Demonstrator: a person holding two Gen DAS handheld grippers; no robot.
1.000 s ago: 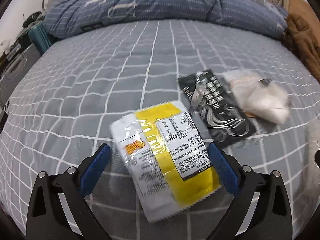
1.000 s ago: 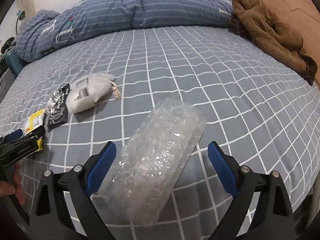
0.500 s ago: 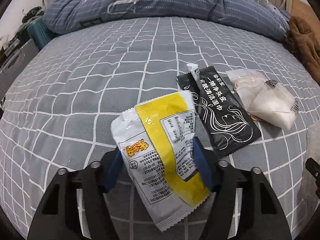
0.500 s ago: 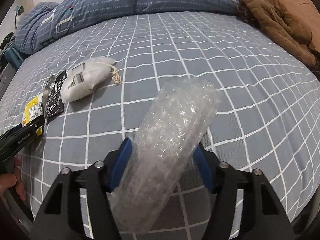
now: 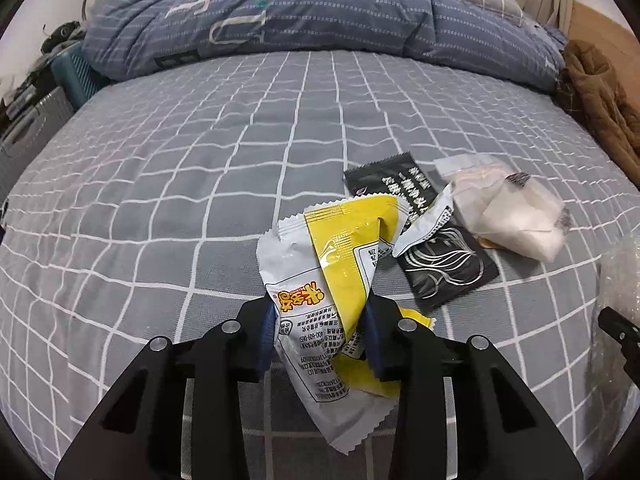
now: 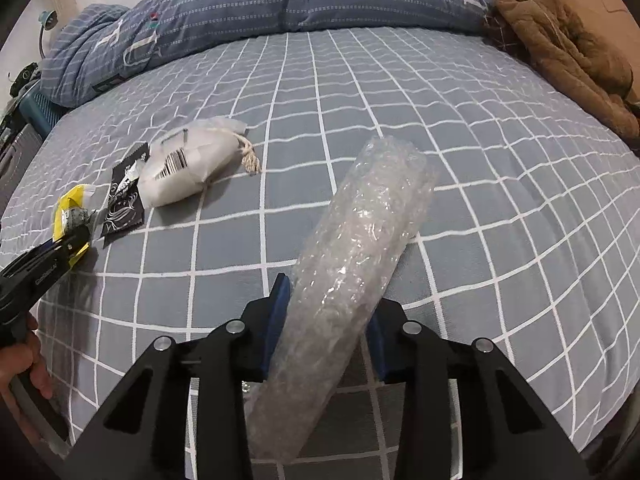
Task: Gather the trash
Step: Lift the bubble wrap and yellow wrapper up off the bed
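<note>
On the grey checked bedsheet (image 5: 200,160), my left gripper (image 5: 320,332) has just closed, crumpling the yellow snack wrapper (image 5: 320,280) at lower centre for lifting. My right gripper (image 6: 328,320) has just closed too, apparently squeezing the bubble-wrap roll (image 6: 360,248) at centre. The black sachet (image 5: 440,264) and white pouch (image 5: 516,216) wait at the frame's right.

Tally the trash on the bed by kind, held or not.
Snack wrapper, yellow and white, in left gripper: 1
Bubble wrap roll, in right gripper: 1
Black sachet: 1
White pouch: 1
Total: 4
</note>
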